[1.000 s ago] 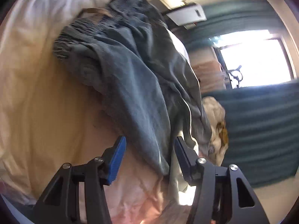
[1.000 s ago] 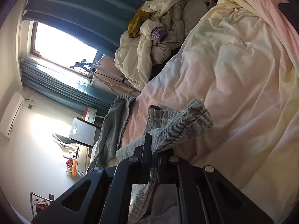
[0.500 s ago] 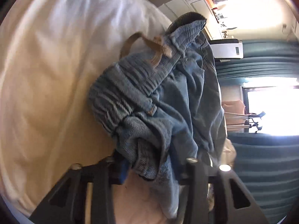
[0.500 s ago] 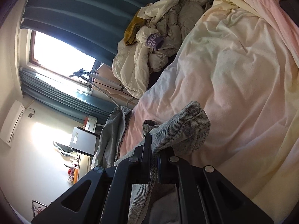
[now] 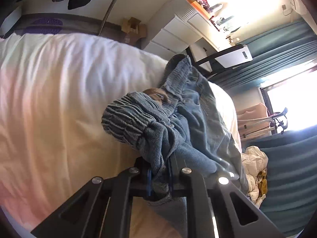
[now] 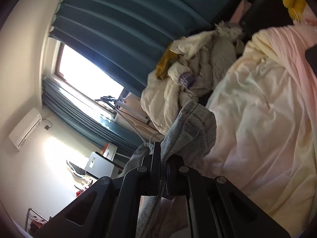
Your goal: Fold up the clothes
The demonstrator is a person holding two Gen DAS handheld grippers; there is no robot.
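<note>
Two grippers are clamped onto the same garment here, a pair of faded blue denim trousers with a ribbed elastic waistband. The left gripper is seen with its jaws nearly together and closing, a thick bunch of the waistband fabric squeezed between the blue pads. The right gripper is fully pinched down, with a grey-blue hem edge of the trousers caught between its black fingers and the loose cloth folded over above them.

Compared with a second ago, quite a bit is changed on the left side: back then the left jaws were spread wide with nothing gripped, hovering over the trousers as they lay spread on the bed. Now the fabric is gathered up and lifted right against the fingers, and more of the room's far wall is brought into view. On the right, the grip is kept the same as before, only the view is tilted up so more of the teal pleated curtain is shown.

As for position, the trousers are draped from the left pads forward and to the right, across the cream, rumpled bed quilt, with a brown drawstring peeking out at the waistband. In the right view the held hem is just in front of the fingertips, above the quilt, with a heap of pale crumpled laundry well beyond.
</note>
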